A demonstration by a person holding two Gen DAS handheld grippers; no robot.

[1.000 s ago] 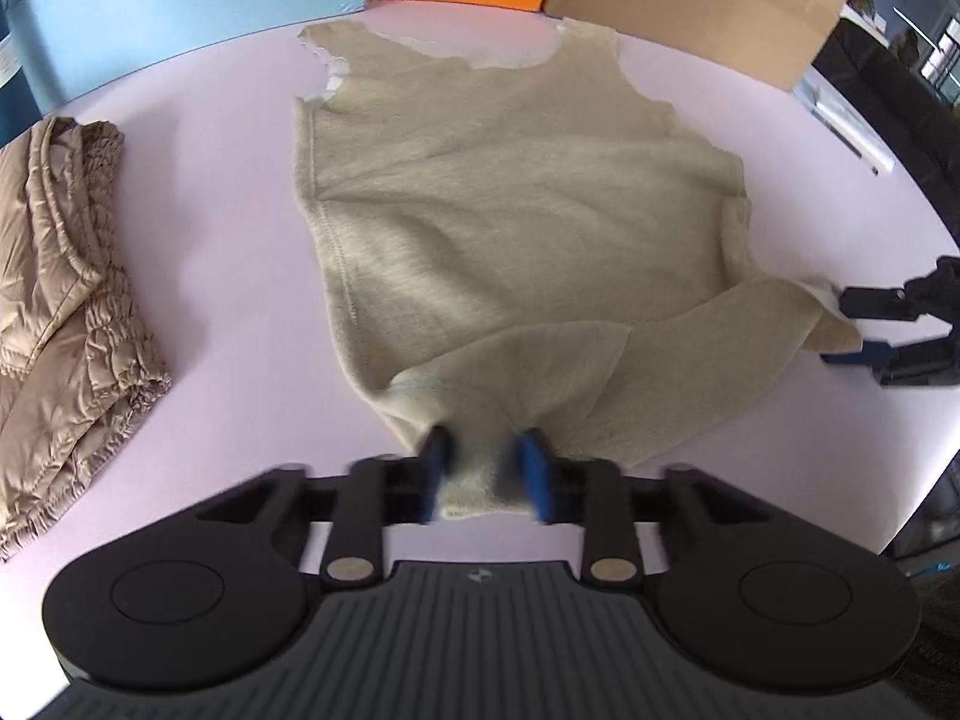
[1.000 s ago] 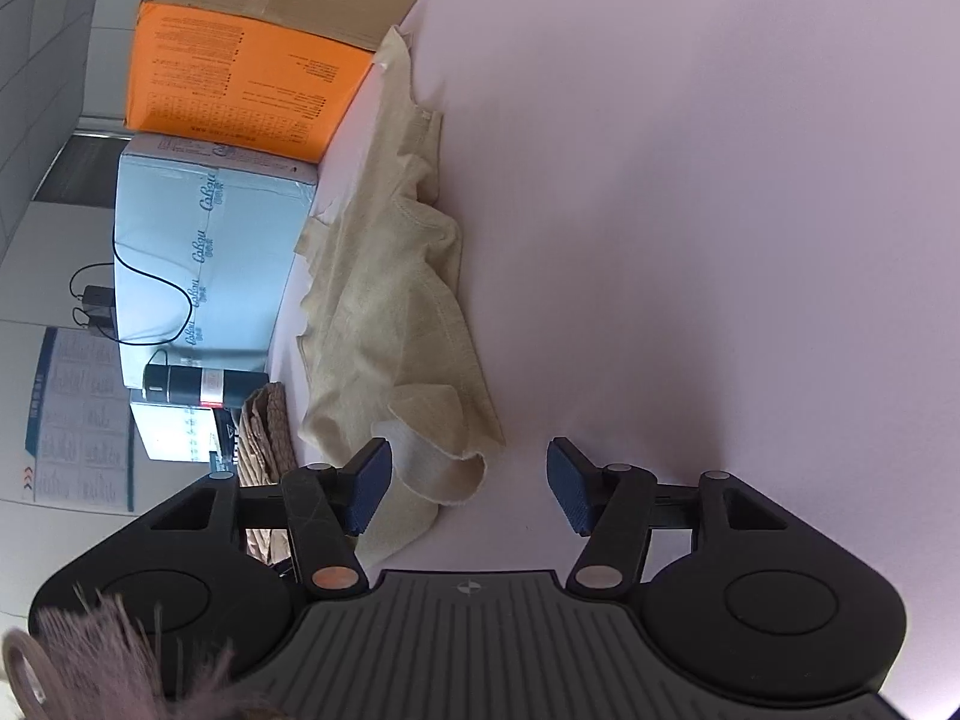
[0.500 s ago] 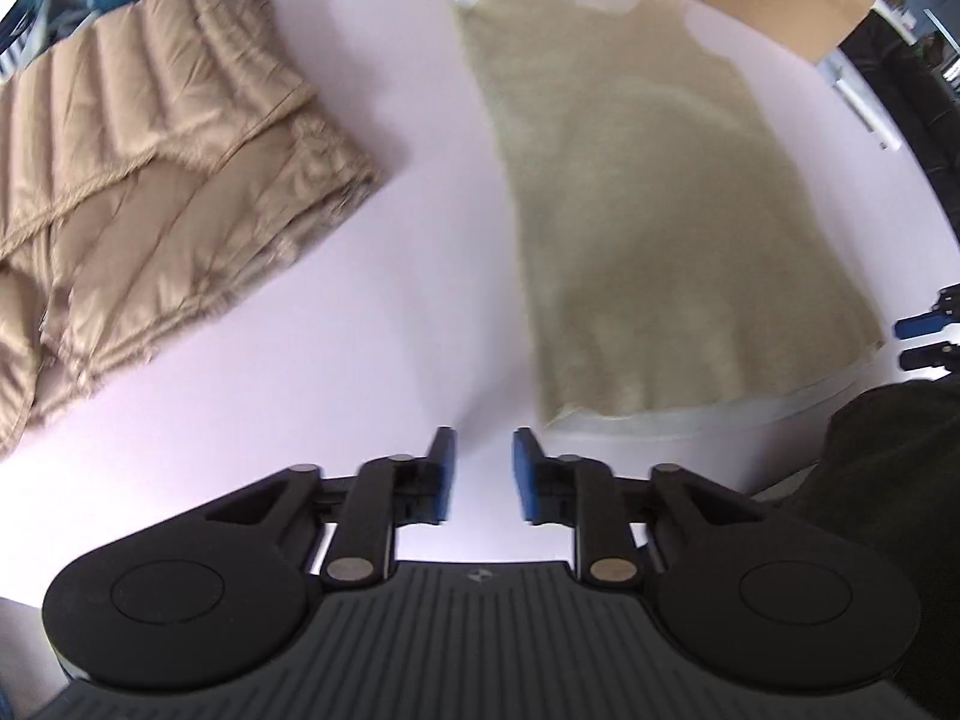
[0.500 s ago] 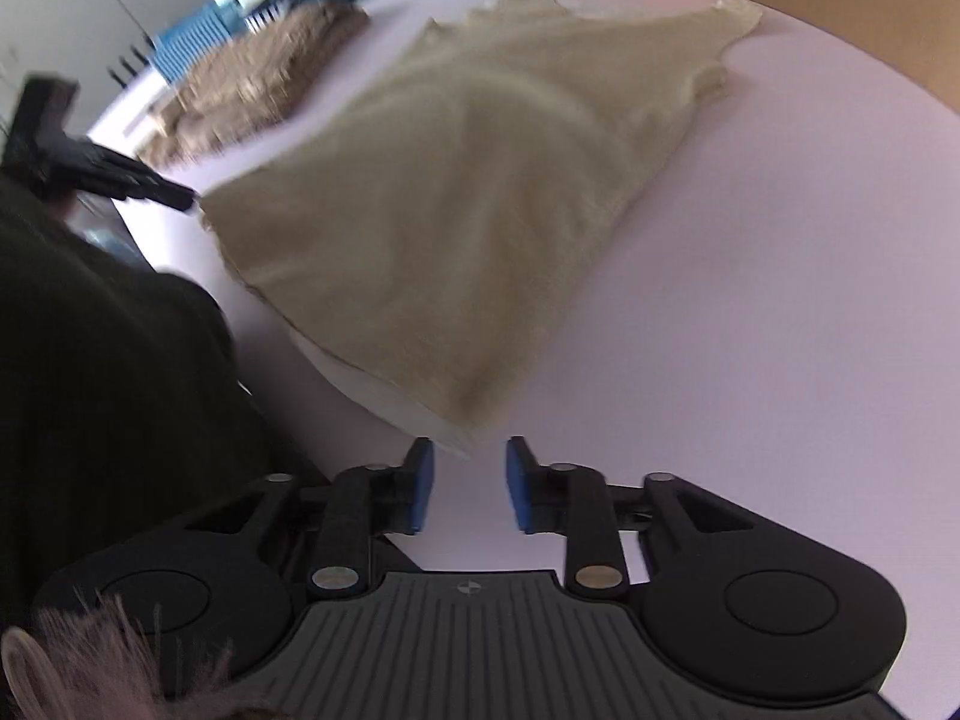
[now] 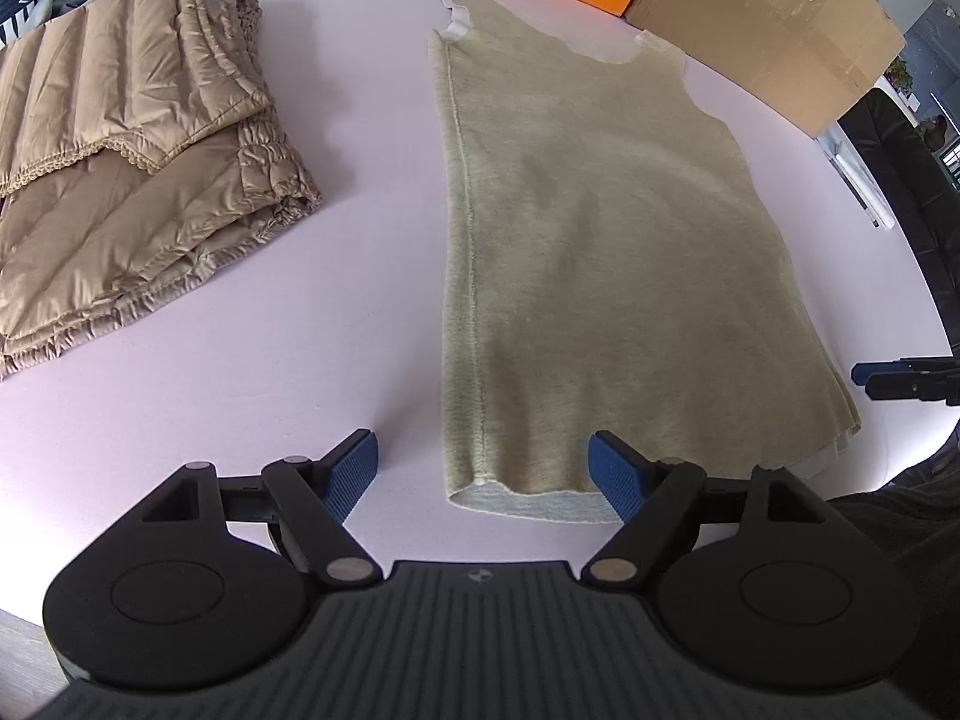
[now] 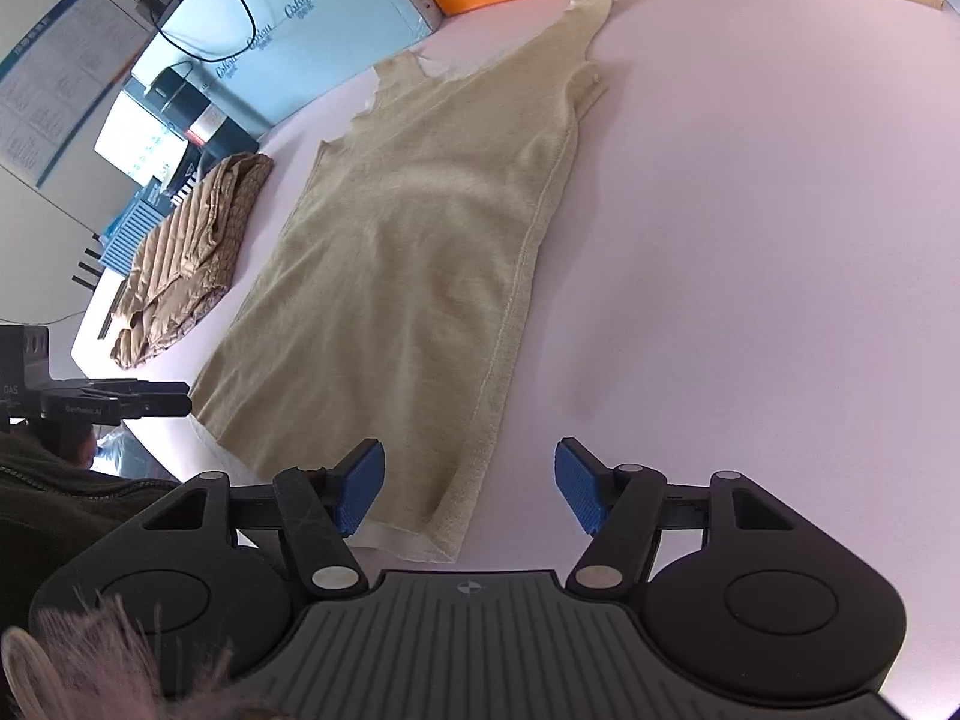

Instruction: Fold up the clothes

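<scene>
The left gripper stands spread, its jaws having just opened, over the near left hem corner of the beige sleeveless knit top; nothing is pinched. The right gripper is likewise spread, just opened, over the near right hem corner. The top lies flat on the pale lilac table. A folded tan quilted garment lies apart, beside it.

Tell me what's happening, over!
Left gripper and right gripper open, jaws just widened, holding nothing. Beige top flat on table, unfolded. Tan jacket alongside, not blocking.
</scene>
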